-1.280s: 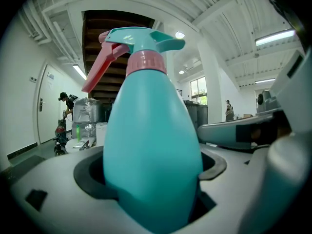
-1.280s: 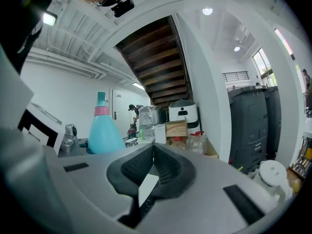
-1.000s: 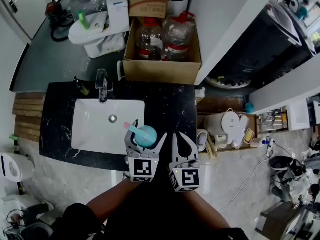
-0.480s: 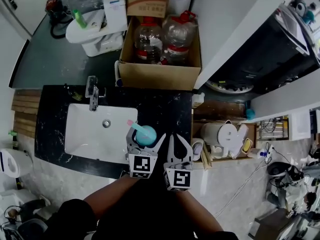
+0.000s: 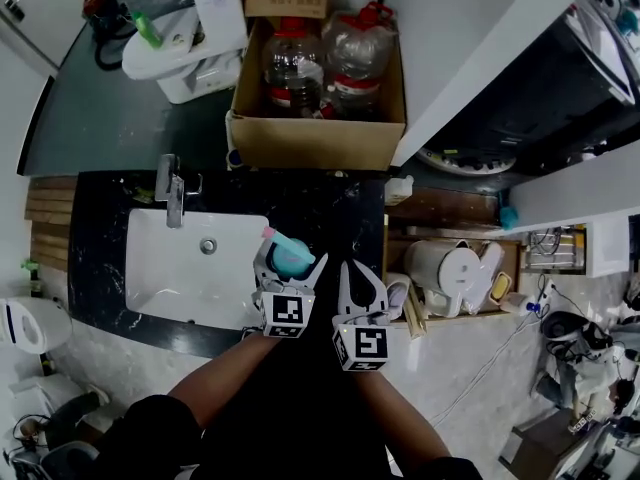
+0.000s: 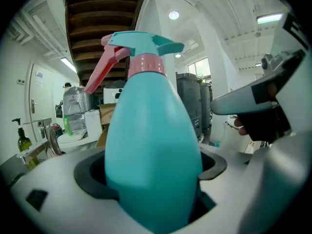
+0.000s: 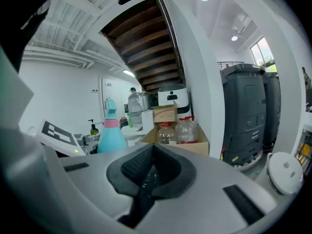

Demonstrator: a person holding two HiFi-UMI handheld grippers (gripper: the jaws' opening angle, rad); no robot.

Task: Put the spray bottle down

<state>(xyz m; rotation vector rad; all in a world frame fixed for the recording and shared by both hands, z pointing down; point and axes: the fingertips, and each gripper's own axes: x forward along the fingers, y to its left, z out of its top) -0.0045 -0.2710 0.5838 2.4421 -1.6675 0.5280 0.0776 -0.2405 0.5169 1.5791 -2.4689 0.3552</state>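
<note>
"As its own view shows it, the left gripper [image 5: 290, 262] is closed on the spray bottle [image 6: 151, 145]: both dark pads press the teal body low down, and the bottle stands upright with its pink collar and pink trigger above the jaws," the first inspector reports.

"And the right gripper [image 5: 361, 284]?" asks the second.

"Its pads meet with nothing between them. It is level with the left one and just beside it, not touching the bottle."

"Location of the bottle?"

"From the head view, it sits over the black marbled countertop [image 5: 335, 218], at the right edge of the white sink [image 5: 165, 273]. Whether its base touches the stone cannot be told."

"Surroundings?"

"A chrome faucet [image 5: 170, 183] stands at the far side of the sink. A green pump dispenser [image 6: 22, 141] is near it. Beyond the countertop is an open cardboard box [image 5: 315, 140] holding two large clear bottles with red caps [image 5: 292, 63]. Right of the countertop, a lower shelf carries a white kettle [image 5: 440, 263]."
</note>
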